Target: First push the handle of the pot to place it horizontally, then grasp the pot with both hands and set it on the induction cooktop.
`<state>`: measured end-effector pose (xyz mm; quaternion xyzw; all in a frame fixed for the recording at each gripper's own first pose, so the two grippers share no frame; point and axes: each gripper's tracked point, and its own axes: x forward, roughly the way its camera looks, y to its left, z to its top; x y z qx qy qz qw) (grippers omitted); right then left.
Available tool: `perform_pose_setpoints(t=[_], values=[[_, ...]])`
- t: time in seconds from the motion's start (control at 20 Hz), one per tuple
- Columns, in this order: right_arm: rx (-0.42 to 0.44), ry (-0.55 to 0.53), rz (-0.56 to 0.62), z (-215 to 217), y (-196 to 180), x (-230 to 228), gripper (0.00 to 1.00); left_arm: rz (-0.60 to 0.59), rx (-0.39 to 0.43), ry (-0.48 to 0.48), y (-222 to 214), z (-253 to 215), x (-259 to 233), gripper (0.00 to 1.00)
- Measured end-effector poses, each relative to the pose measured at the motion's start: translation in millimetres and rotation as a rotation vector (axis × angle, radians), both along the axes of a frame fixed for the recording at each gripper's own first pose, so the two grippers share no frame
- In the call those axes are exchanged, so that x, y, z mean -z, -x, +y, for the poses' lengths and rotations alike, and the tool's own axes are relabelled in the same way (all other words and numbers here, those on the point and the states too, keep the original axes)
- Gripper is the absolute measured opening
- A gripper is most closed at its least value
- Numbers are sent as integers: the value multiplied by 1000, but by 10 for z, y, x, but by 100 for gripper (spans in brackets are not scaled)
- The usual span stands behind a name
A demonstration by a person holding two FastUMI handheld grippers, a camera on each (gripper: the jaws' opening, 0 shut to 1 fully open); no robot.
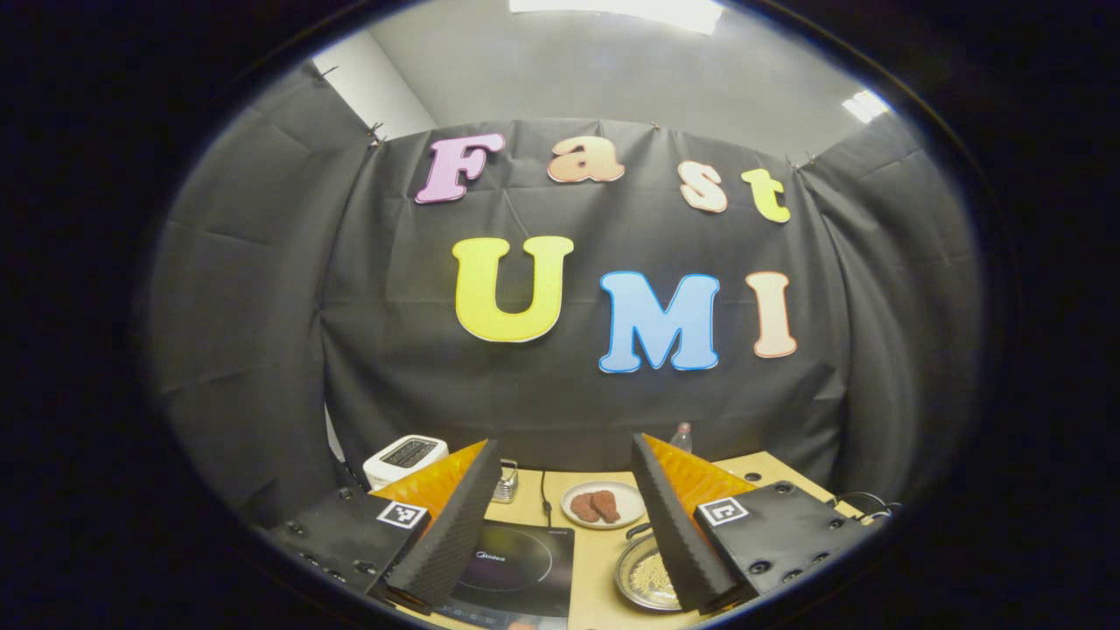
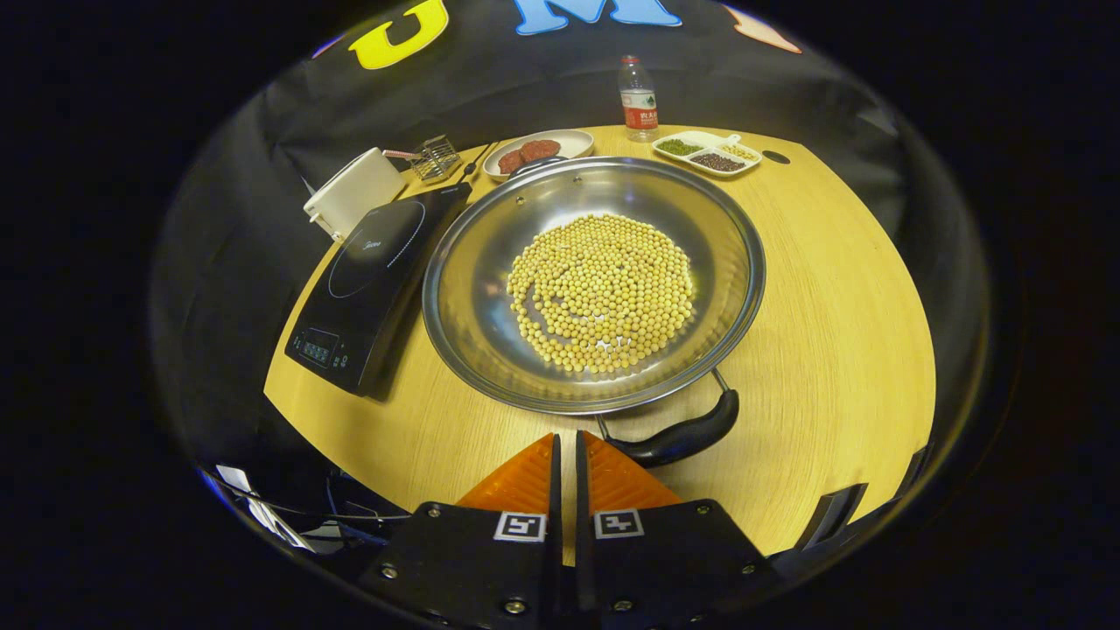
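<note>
Right gripper (image 2: 566,455), fingers nearly closed on nothing, just short of the black handle (image 2: 681,435) of the bean-filled pot (image 2: 595,284), induction cooktop (image 2: 372,280) beyond-left; left gripper (image 1: 560,516), fingers wide, raised above both.

Light comes from above: in the left gripper view a bright ceiling panel (image 1: 617,10) is blown out to white at the top, with a second, smaller glare patch at the upper right. The black cloth wall (image 1: 262,289) stays dim yet shows its folds. In the right gripper view the wooden table (image 2: 831,289) is brightly and evenly lit, and the steel pot (image 2: 490,262) carries soft sheen on its inner wall. The induction cooktop (image 2: 372,271) casts a short dark shadow along its near edge. Both views are sharp at the centre; fisheye bending curves straight edges and darkens the rim.
</note>
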<state>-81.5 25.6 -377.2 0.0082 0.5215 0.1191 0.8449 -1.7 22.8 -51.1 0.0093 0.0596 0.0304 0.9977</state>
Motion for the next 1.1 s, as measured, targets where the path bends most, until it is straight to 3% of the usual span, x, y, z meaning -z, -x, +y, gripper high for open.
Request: perform_pose_setpoints(t=[0.7,0.8,1.1], values=[[101,73,-24,-490,-212,-3,2,20,24,0,-98,-164,36,95],[105,96,-28,-614,-237,2,3,22,32,-3,-104,-219,44,99],[104,178,-44,-904,-366,2,3,26,39,-15,-134,-303,26,95]])
